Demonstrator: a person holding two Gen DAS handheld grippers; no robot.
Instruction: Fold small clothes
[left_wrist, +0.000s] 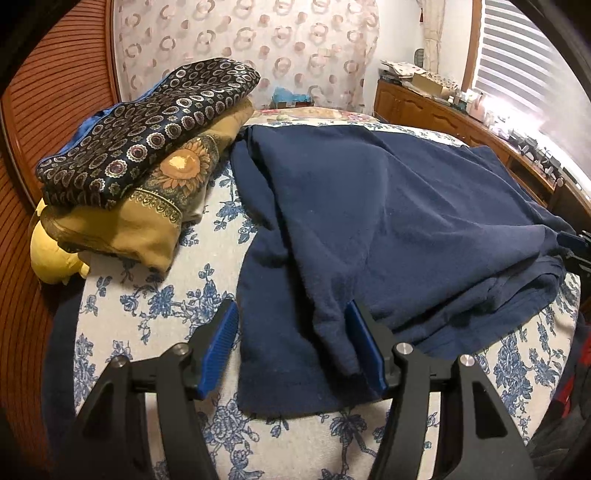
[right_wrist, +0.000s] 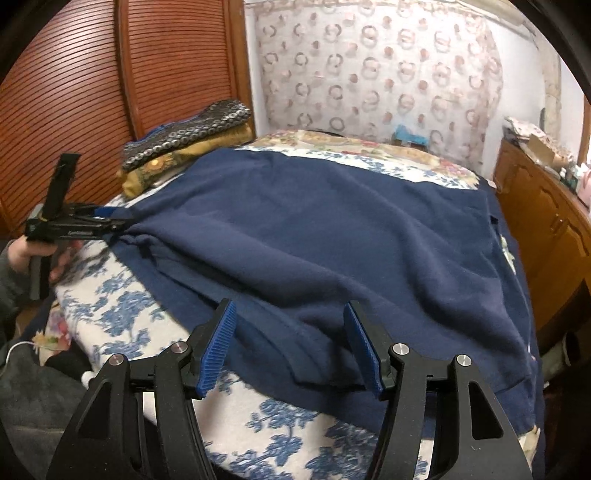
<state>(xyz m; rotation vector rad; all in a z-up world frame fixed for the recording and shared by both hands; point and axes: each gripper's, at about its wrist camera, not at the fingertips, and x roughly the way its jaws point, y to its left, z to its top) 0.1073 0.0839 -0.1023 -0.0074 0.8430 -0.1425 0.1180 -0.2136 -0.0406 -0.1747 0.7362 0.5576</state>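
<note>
A navy blue garment (left_wrist: 388, 221) lies spread and partly folded on the floral bed cover (left_wrist: 155, 306); it also shows in the right wrist view (right_wrist: 332, 229). My left gripper (left_wrist: 291, 314) is open, its blue pads straddling the garment's near left corner fold, low over the cloth. In the right wrist view the left gripper (right_wrist: 110, 218) sits at the garment's left edge. My right gripper (right_wrist: 288, 314) is open, jaws wide over the garment's near edge fold. In the left wrist view only a part of the right gripper (left_wrist: 576, 247) shows at the garment's right edge.
A stack of folded cloths, dark patterned on yellow sunflower print (left_wrist: 147, 147), sits at the bed's far left; it also shows in the right wrist view (right_wrist: 184, 147). A slatted wooden door (right_wrist: 92, 92) is on the left, a wooden cabinet (right_wrist: 546, 229) on the right.
</note>
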